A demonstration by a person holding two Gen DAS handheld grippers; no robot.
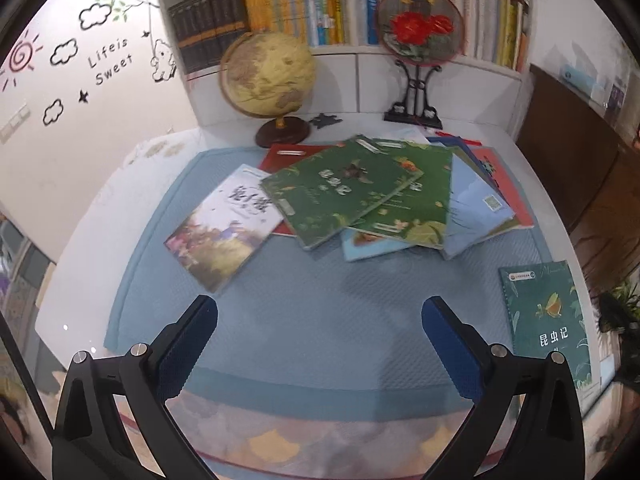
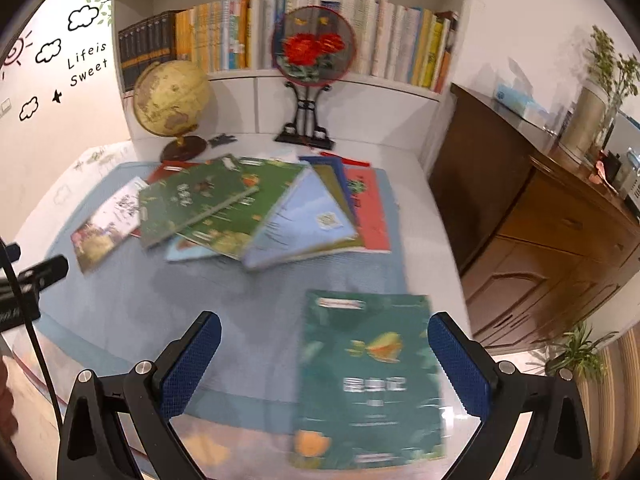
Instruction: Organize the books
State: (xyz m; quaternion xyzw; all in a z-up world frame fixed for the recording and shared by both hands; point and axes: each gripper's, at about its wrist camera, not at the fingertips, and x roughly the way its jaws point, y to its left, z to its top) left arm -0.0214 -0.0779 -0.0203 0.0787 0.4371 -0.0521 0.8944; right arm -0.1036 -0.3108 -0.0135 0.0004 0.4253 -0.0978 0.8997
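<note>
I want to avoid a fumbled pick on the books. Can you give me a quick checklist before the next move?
1. Left tool open and empty: ok.
2. Right tool open and empty: ok.
3. Lone dark green paperback book lies flat, apart from the pile: ok.
4. That book lies between the right tool's fingers: cannot tell, the view is blurred.
5. Fanned pile of overlapping books is squared up: not ok.
6. Blue textured desk mat is bare in front of the left tool: ok.

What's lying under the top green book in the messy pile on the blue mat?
Under the top green leaf-patterned book lie a second green book, a red book and a light blue book. Their covered parts, and anything hidden beneath, cannot be seen.
</note>
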